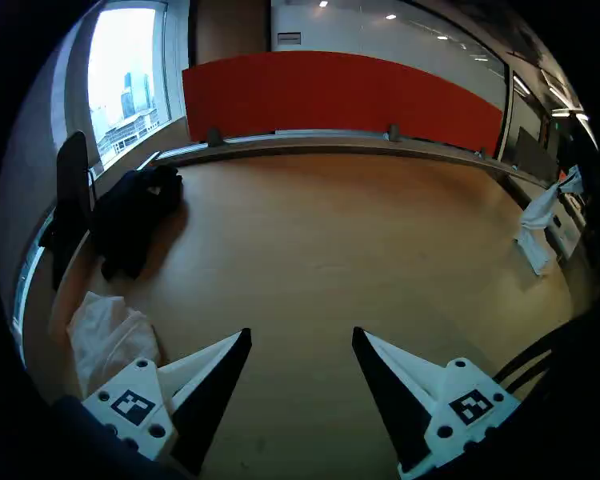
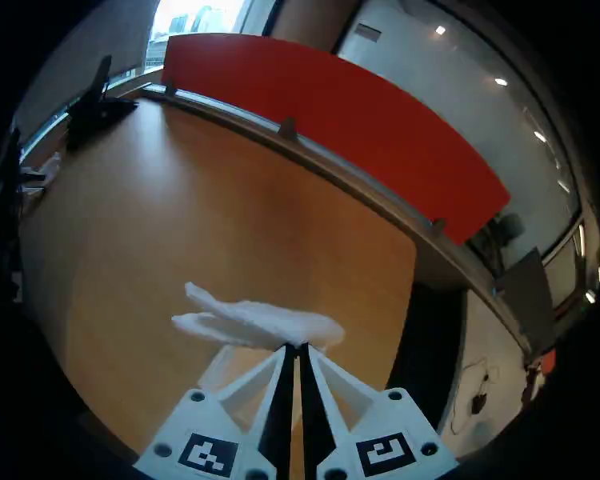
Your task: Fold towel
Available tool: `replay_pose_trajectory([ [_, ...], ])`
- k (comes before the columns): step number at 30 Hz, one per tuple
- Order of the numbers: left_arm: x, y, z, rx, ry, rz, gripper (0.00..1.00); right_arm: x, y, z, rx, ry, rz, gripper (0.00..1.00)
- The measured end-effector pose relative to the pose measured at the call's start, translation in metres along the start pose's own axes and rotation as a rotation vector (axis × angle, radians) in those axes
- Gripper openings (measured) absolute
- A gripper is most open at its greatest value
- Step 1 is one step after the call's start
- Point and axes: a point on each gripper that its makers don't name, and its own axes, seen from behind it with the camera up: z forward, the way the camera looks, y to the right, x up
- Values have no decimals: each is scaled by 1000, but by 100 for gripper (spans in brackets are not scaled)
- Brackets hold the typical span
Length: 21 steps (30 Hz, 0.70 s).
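Here, right hand-held gripper tight on towel near table edge; left hand-held gripper agape (broad wood ahead).

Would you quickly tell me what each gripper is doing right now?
Left gripper: open, holding nothing.
Right gripper: shut on the crumpled white cloth towel.
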Motion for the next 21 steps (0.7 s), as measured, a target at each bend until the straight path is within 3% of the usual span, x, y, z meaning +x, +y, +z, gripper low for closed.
replay_pose_trajectory([
  [8, -2, 2, 0, -2, -5, 7, 94, -54, -1, 2, -11, -61, 66, 5],
  [21, -3, 1, -3, 6, -9, 14, 94, -113, -1, 14, -31, -150, 144, 5],
])
